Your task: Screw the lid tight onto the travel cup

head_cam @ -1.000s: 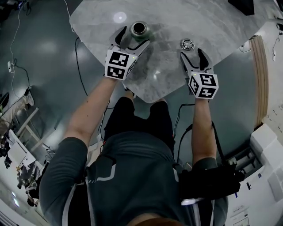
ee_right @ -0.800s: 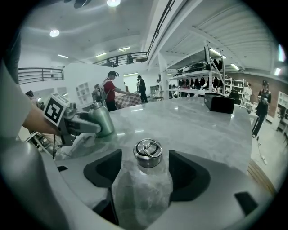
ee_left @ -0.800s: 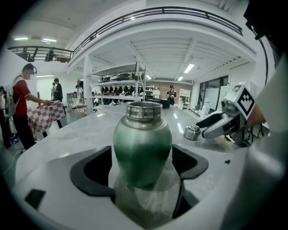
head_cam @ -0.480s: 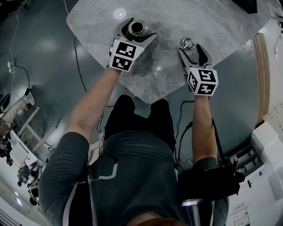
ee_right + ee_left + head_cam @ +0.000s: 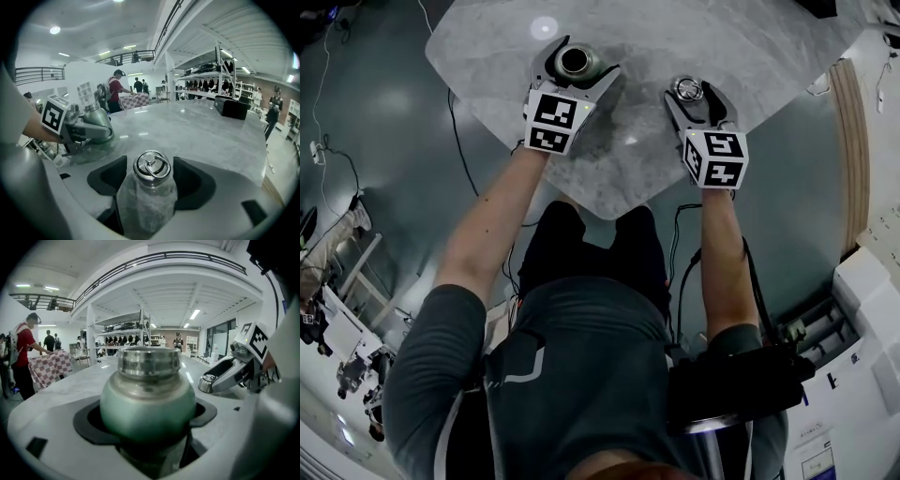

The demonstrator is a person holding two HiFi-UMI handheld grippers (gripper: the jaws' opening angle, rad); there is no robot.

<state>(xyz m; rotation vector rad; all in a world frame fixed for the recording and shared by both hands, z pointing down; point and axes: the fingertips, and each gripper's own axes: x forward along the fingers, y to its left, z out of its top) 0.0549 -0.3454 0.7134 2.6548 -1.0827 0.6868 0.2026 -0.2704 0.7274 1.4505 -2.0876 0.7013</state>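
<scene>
A green travel cup point(image 5: 575, 62) with an open steel mouth stands upright on the grey marble table point(image 5: 628, 141). My left gripper point(image 5: 578, 58) holds it, jaws pressed on either side of the body. In the left gripper view the cup point(image 5: 147, 399) fills the gap between the black pads. To the right, the steel lid point(image 5: 688, 89) with a ring handle lies flat on the table. My right gripper point(image 5: 690, 94) is open around it. In the right gripper view a thin gap shows on each side of the lid point(image 5: 152, 165).
The table's curved near edge point(image 5: 600, 211) lies just behind both grippers, in front of the person's legs. A black box point(image 5: 233, 108) sits at the far right of the tabletop. People point(image 5: 115, 89) stand by a checkered table point(image 5: 51, 366) in the background hall.
My left gripper moved forward and closed around the cup. My right gripper advanced until its jaws flank the lid.
</scene>
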